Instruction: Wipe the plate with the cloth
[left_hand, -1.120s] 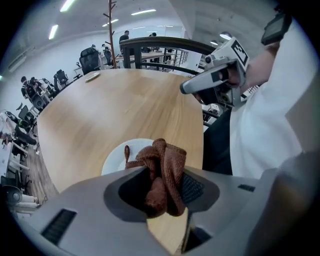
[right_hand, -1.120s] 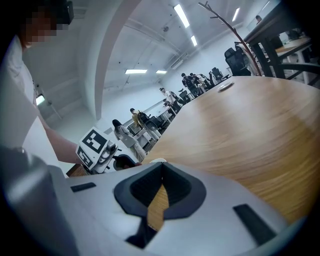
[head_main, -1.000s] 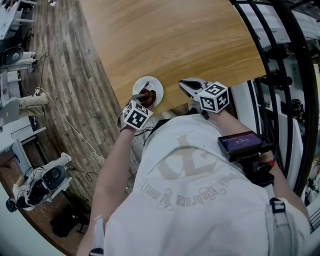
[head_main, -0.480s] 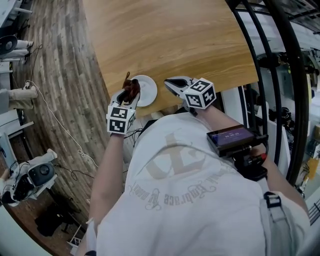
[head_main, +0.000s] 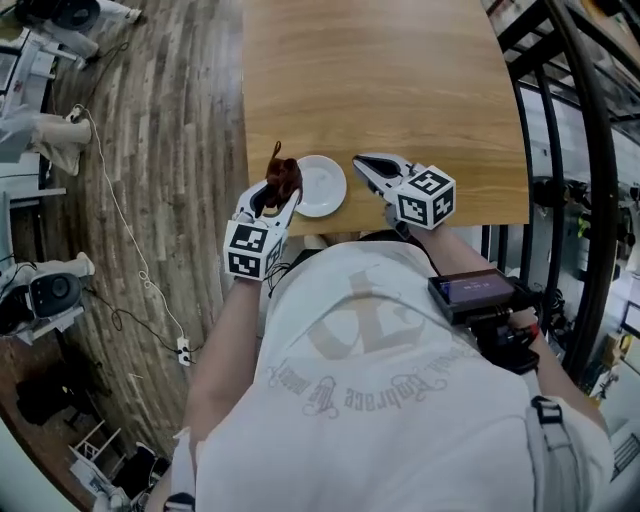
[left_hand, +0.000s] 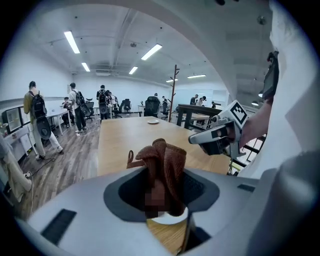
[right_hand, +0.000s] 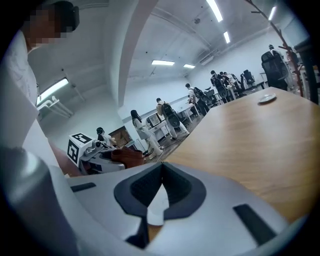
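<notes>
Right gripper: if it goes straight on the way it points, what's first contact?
Probably the white plate: its rim shows just under the right gripper's shut tips. Past that, only bare table. Height is unclear.

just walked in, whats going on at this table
A person at a wooden table works a gripper in each hand. The left gripper is shut on a bunched brown cloth, held at the left rim of a small white plate near the table's front edge. The right gripper has its jaws together, empty, just off the plate's right side. Whether the cloth touches the plate is unclear.
</notes>
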